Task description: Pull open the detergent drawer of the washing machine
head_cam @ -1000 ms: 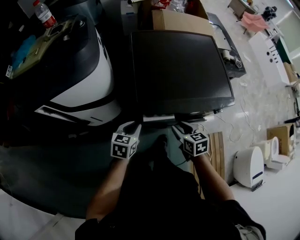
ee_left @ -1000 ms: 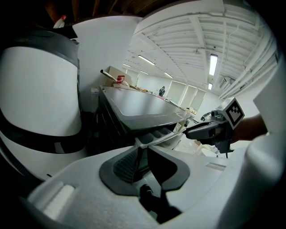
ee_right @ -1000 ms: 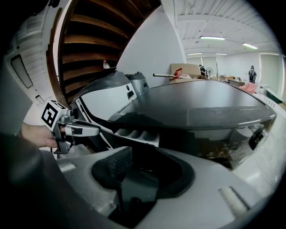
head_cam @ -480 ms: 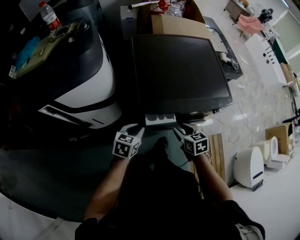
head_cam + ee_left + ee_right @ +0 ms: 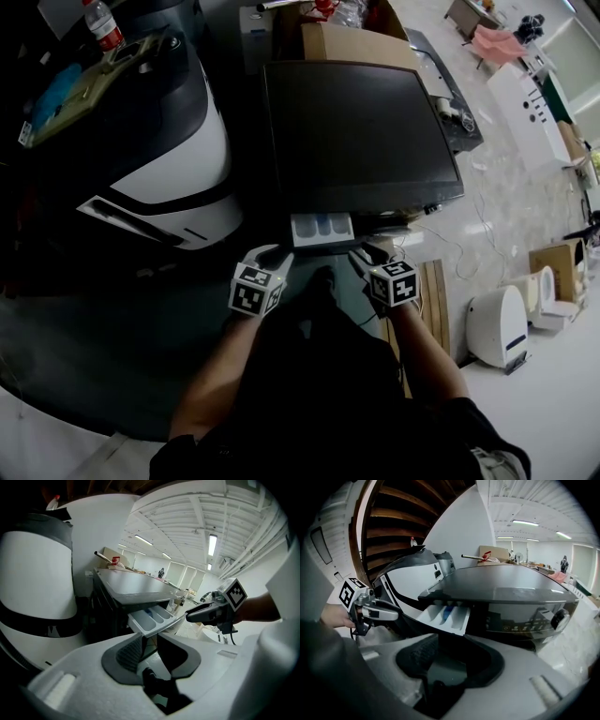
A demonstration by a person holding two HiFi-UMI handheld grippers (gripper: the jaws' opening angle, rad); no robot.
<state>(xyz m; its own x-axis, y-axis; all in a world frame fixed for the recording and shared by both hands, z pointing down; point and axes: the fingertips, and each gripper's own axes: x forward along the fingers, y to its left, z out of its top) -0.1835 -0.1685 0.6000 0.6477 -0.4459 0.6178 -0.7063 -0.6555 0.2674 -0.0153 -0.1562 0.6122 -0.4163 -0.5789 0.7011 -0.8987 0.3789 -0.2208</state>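
The dark-topped washing machine stands in front of me. Its white detergent drawer is pulled out from the upper left of the front, showing blue-marked compartments. My left gripper is at the drawer's left front corner. In the left gripper view its jaws are opening, with the drawer's front lip at their tips and the pads not pressing on it. My right gripper stands open by the drawer's right front corner. In the right gripper view the drawer lies just beyond the empty jaws.
A big black-and-white machine stands close on the left, with a bottle on top. A cardboard box sits behind the washer. On the floor at the right are a wooden board, a white appliance and cables.
The drawer has slid out of the washer's front toward me. Both grippers have drawn back with it, and the left jaws have widened.
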